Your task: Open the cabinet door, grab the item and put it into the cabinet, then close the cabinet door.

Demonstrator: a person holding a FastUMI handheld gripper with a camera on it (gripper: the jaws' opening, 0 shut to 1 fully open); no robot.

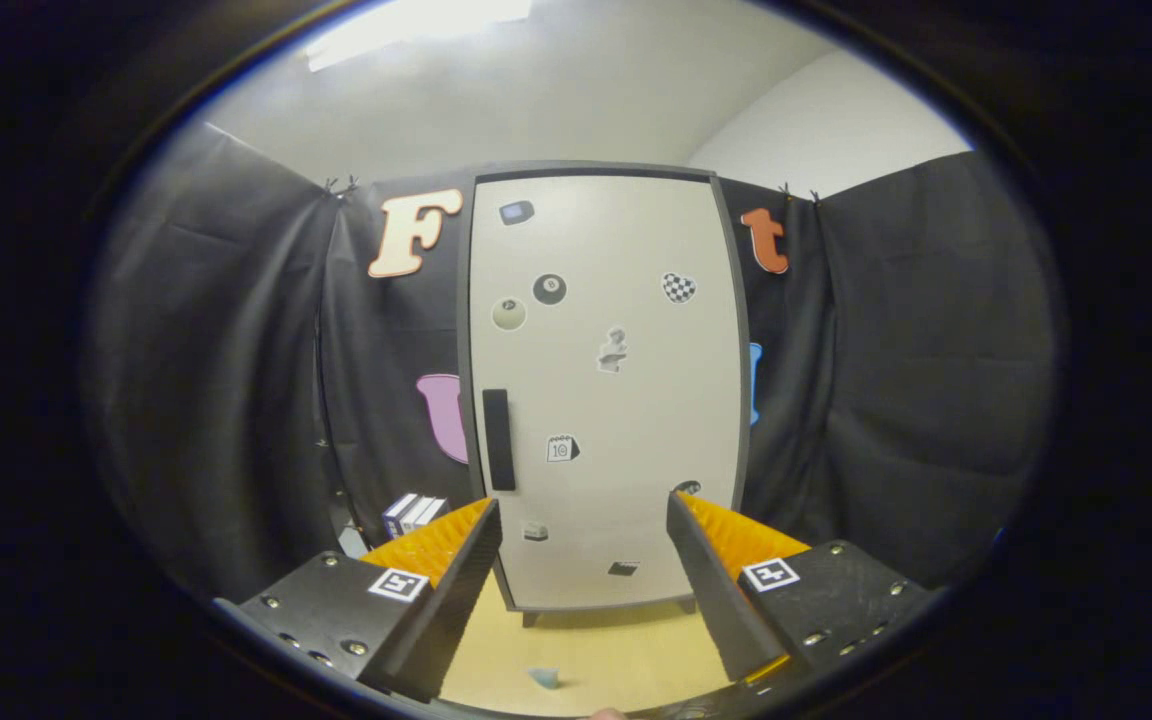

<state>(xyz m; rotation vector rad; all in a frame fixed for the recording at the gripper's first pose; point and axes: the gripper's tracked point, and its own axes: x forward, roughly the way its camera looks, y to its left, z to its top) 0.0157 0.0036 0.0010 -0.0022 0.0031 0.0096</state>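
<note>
A tall white cabinet (604, 390) with a dark frame stands straight ahead on the wooden table (601, 655). Its door is closed and carries several small stickers. A black vertical handle (499, 439) sits on the door's left side, a little above my left fingertip. My gripper (584, 512) is open, its fingers spread wide with nothing between them, still short of the door. A small white and blue box (414, 513) stands to the left of the cabinet, just beyond my left finger.
Black cloth walls close in the booth on the left, right and behind the cabinet. A small pale blue object (543, 677) lies on the table between my fingers, near me. The cabinet rests on short feet.
</note>
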